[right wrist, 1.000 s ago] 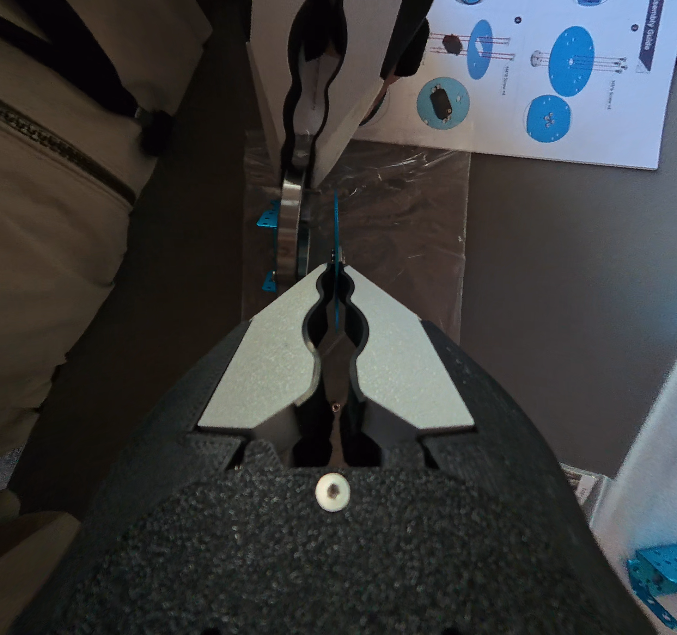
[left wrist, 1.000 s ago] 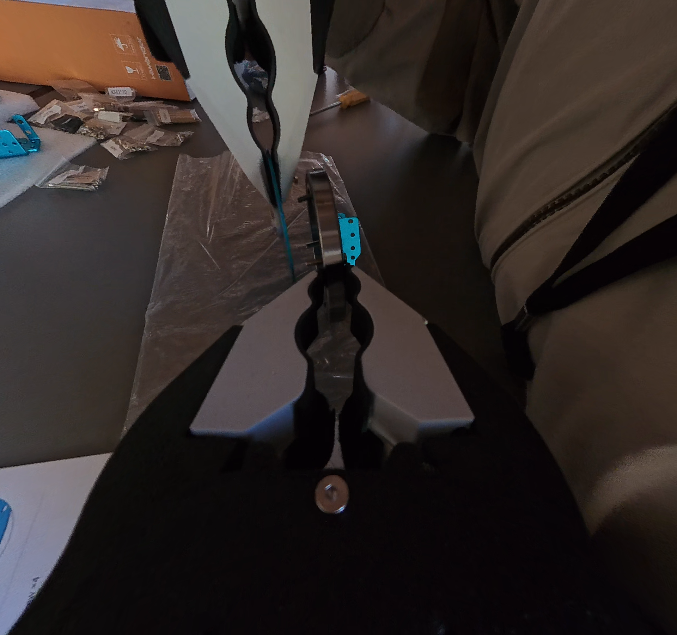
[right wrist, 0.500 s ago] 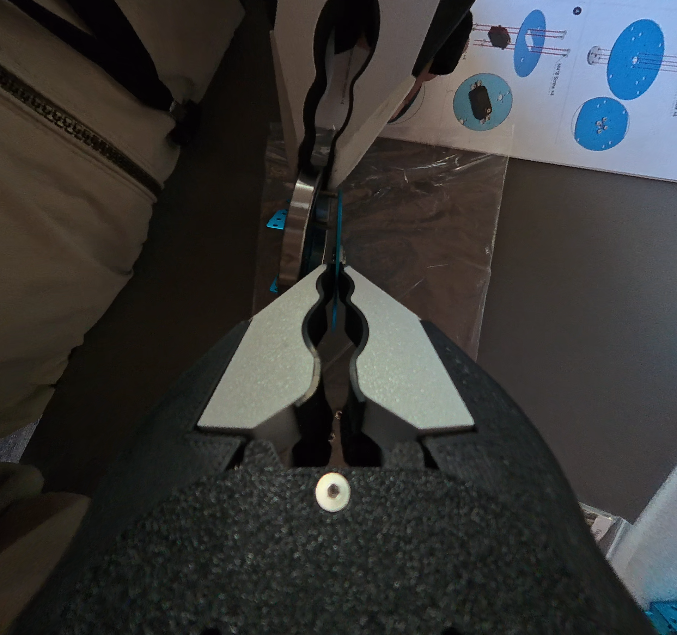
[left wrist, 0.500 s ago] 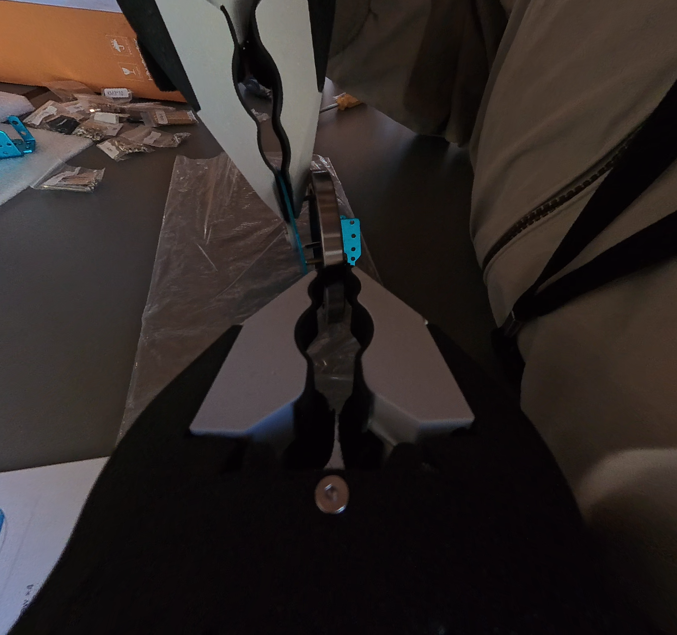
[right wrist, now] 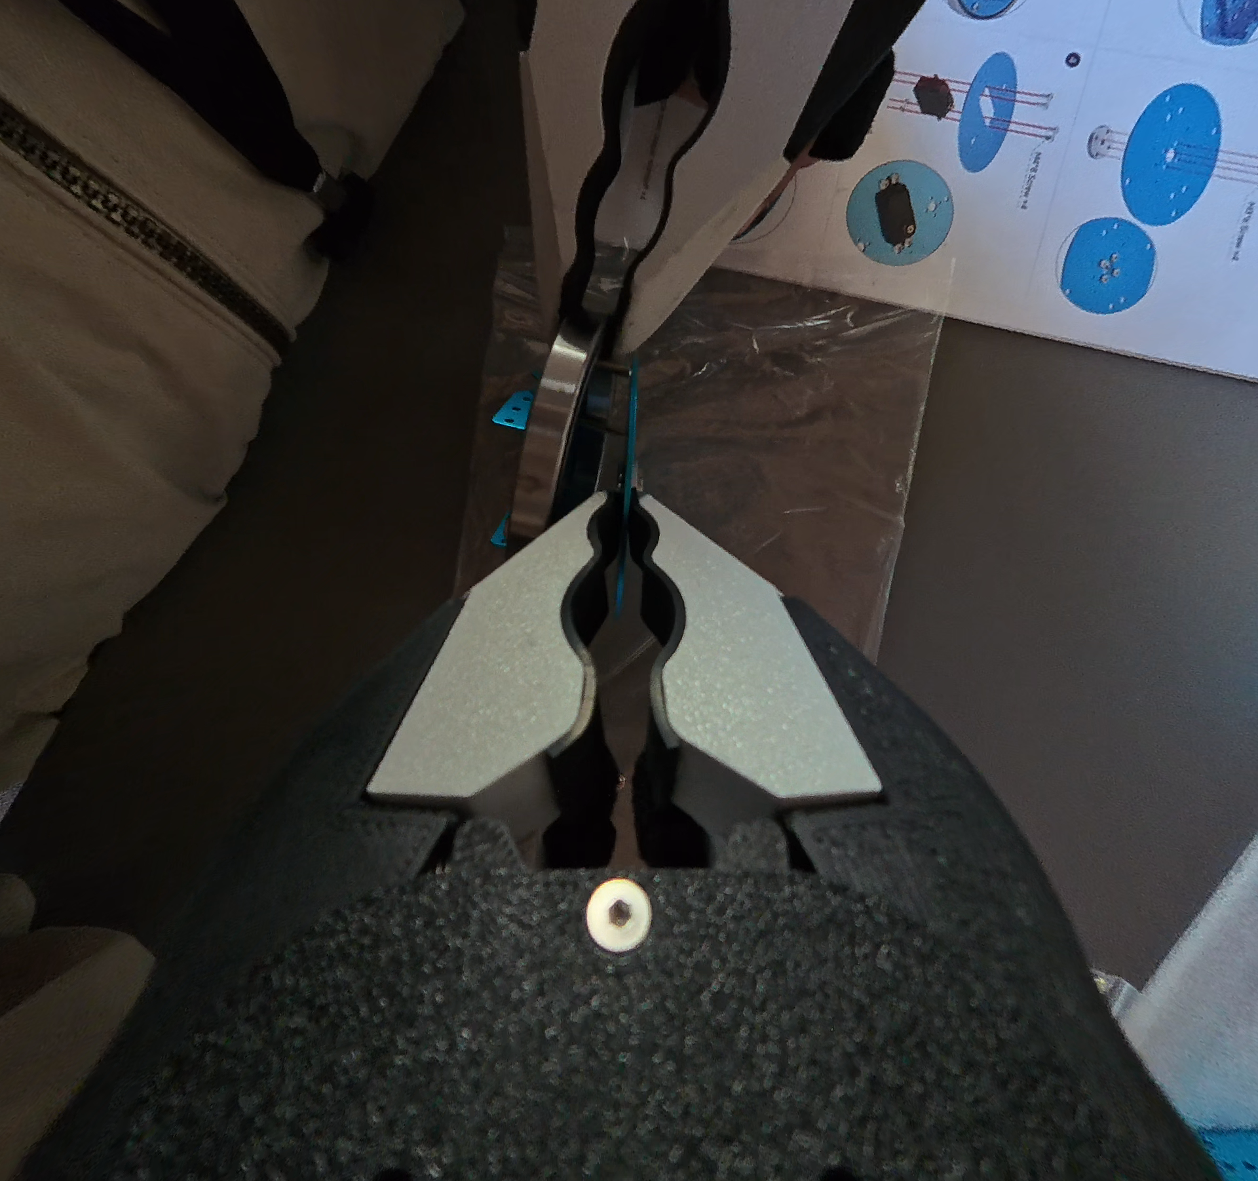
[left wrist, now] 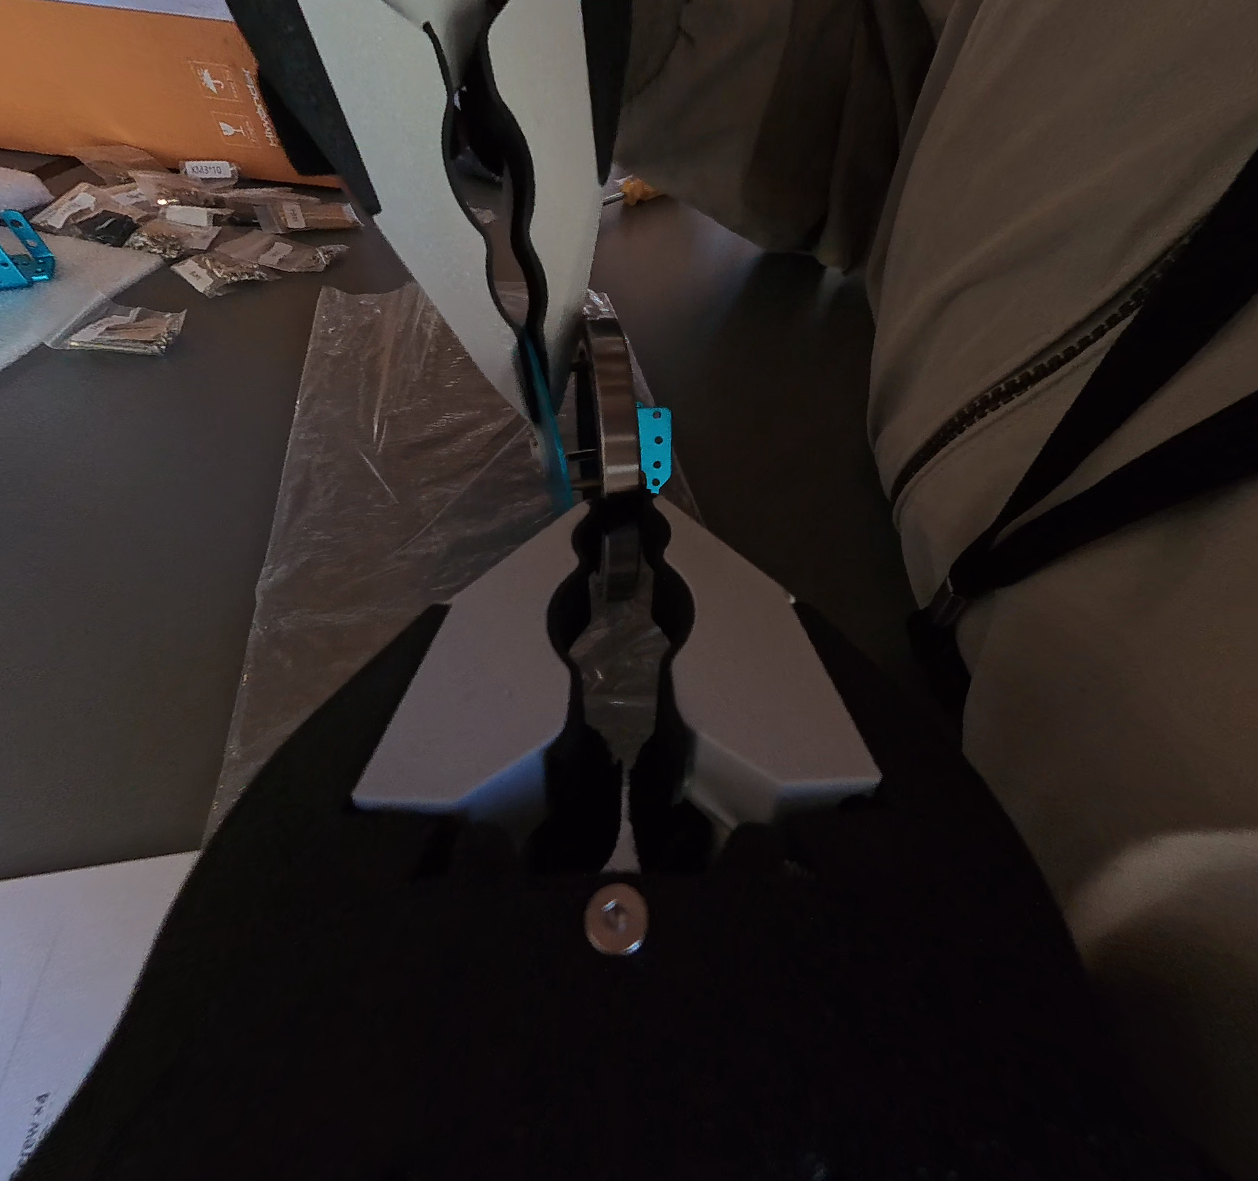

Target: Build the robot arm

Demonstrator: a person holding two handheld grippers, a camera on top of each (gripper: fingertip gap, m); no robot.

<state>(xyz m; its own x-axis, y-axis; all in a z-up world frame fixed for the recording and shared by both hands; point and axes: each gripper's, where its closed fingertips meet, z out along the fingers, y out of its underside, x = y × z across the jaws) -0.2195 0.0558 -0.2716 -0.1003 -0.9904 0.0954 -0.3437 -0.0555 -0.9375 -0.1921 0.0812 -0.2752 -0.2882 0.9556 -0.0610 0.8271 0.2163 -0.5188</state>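
Observation:
My left gripper (left wrist: 616,511) is shut on a steel ring (left wrist: 615,413), held edge-on, with a small blue holed bracket (left wrist: 655,447) on its right side. My right gripper (right wrist: 623,501) is shut on a thin blue round plate (right wrist: 632,426), also edge-on. In the left wrist view the right gripper (left wrist: 538,392) comes from above with the blue plate (left wrist: 548,426) just left of the ring. In the right wrist view the left gripper (right wrist: 599,338) holds the ring (right wrist: 551,413) just left of the plate, with short pins between them. Both are above a clear plastic bag (left wrist: 381,467).
A person in beige clothing (left wrist: 1021,195) is close on one side. An orange box (left wrist: 122,79), small bags of screws (left wrist: 204,229) and a blue bracket (left wrist: 20,249) lie at the far left. An illustrated sheet (right wrist: 1123,147) lies beyond the bag on the dark table (right wrist: 1055,603). The left gripper's tips are roughly 4 cm from the right gripper's.
My right gripper has brought the blue plate closer to the steel ring, from a clear gap to nearly against it. My left gripper has held the ring almost still.

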